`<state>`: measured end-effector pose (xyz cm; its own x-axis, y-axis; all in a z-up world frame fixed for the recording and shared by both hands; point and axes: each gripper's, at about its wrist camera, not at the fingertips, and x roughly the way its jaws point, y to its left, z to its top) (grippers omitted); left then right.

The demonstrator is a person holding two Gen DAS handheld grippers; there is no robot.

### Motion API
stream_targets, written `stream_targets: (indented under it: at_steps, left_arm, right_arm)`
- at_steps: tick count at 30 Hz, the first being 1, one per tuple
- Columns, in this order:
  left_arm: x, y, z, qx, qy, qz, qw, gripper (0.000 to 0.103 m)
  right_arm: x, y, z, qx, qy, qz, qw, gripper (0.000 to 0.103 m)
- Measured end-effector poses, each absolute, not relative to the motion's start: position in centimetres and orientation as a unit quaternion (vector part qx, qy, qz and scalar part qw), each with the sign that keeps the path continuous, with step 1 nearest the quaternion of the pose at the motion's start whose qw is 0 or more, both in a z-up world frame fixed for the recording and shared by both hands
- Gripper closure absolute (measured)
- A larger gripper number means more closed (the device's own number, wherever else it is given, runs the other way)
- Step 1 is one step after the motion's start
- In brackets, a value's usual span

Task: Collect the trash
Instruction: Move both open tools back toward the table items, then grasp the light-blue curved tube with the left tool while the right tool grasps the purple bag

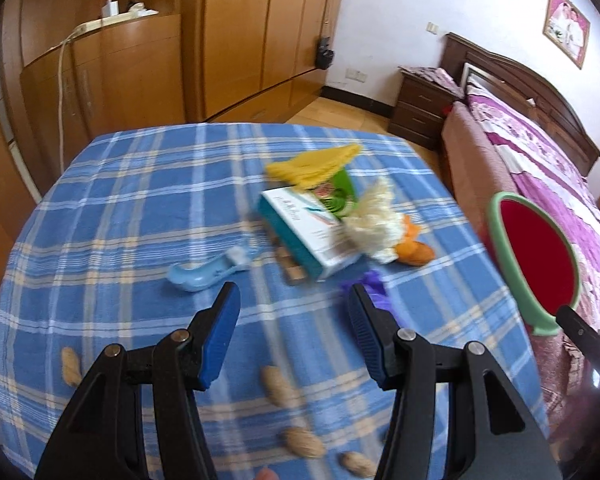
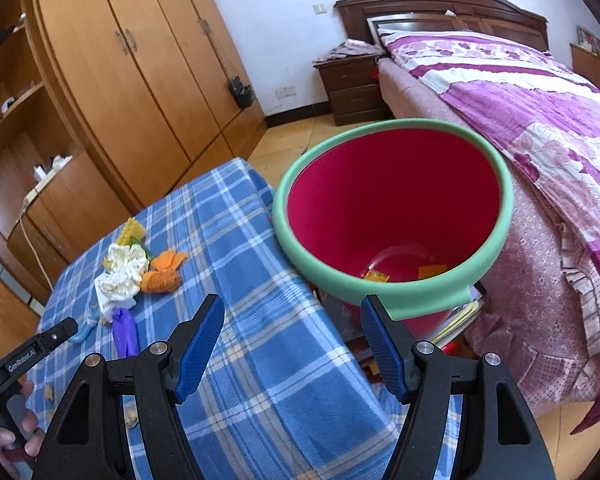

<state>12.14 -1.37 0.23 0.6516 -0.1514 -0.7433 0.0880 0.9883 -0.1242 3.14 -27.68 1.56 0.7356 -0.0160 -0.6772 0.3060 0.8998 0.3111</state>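
Our left gripper hangs open and empty over the checked tablecloth; the right gripper is open too, its right jaw at the rim of the red bin. We're between pickups, probably. Ahead of the left jaws sits the teal box, beside crumpled paper; peanuts below. Next: drop lower, straddle one piece.

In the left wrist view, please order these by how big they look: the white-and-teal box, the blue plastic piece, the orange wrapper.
Largest to smallest, as they appear:
1. white-and-teal box
2. blue plastic piece
3. orange wrapper
The last two look close, and blur makes it unsure.
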Motion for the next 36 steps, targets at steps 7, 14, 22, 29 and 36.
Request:
stream_targets:
  at_steps: [7, 14, 22, 29, 36]
  left_arm:
    - [13.8, 1.4, -1.0, -0.04, 0.418, -0.028, 0.907, 0.047]
    - [16.2, 2.6, -2.6, -0.013, 0.431, -0.016, 0.902, 0.047]
    - [18.3, 2.5, -4.1, 0.007, 0.45, -0.026, 0.893, 0.047]
    - [19.1, 2.6, -4.7, -0.002, 0.445, -0.018, 0.895, 0.047]
    - [19.5, 2.2, -4.6, 0.003, 0.438, -0.033, 0.898, 0.053]
  right_arm:
    - [4.0, -26.3, 0.6, 0.196, 0.372, -0.073, 0.904, 0.031]
    - [4.7, -25.2, 0.3, 0.185, 0.383, -0.061, 0.903, 0.031]
    - [5.5, -23.9, -0.1, 0.173, 0.396, -0.05, 0.9, 0.031]
    - [5.9, -23.4, -0.3, 0.166, 0.403, -0.045, 0.899, 0.031]
    - [6.3, -22.8, -0.1, 0.162, 0.405, -0.038, 0.899, 0.031]
